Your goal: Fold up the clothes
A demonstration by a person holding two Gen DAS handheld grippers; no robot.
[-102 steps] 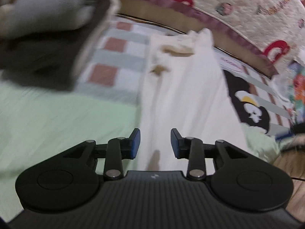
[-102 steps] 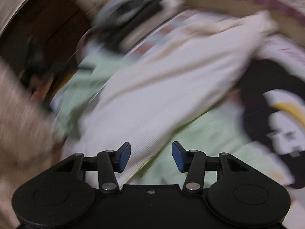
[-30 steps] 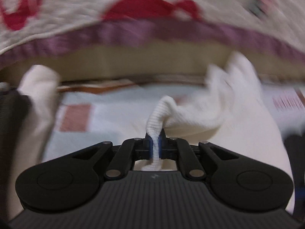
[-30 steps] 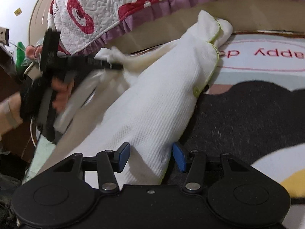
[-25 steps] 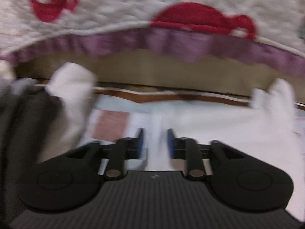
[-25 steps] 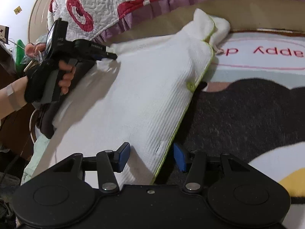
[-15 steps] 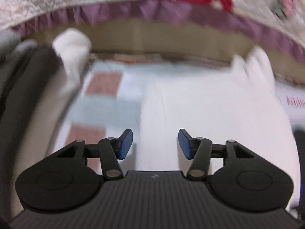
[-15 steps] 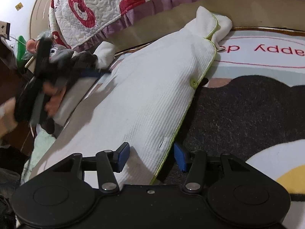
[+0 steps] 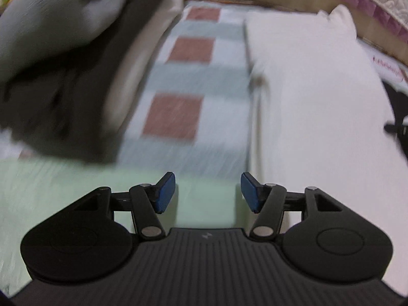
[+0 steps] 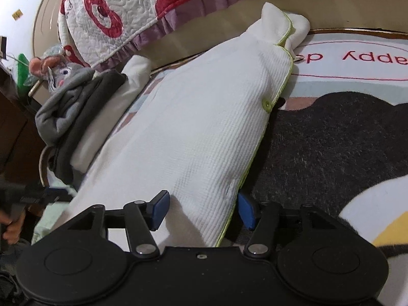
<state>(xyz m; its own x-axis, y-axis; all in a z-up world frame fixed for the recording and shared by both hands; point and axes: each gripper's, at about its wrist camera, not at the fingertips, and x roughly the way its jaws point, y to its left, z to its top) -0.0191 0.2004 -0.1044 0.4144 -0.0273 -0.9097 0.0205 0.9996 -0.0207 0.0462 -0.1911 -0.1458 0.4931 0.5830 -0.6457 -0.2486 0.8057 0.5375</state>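
Note:
A white waffle-knit garment [image 10: 204,127] with lime-green trim and a green button lies folded lengthwise on the patterned rug. In the left wrist view the same white garment [image 9: 313,97] fills the right side. My right gripper [image 10: 202,210] is open, its blue pads on either side of the garment's near end with the trimmed edge between them. My left gripper [image 9: 207,192] is open and holds nothing, just left of the garment's long edge over the green strip of the rug. The left gripper [image 10: 54,195] also shows at the far left of the right wrist view, in a hand.
A stack of grey, dark and white clothes [image 10: 76,117] sits left of the garment, also blurred as a clothes stack [image 9: 63,58] in the left wrist view. A quilted bedcover [image 10: 142,7] with a purple frill hangs behind. The rug [image 10: 331,140] has a dark patch to the right.
My left gripper let go of the garment's far corner, opened, and drew back along its left edge toward the near end. The garment now lies flat and narrow. My right gripper stayed put.

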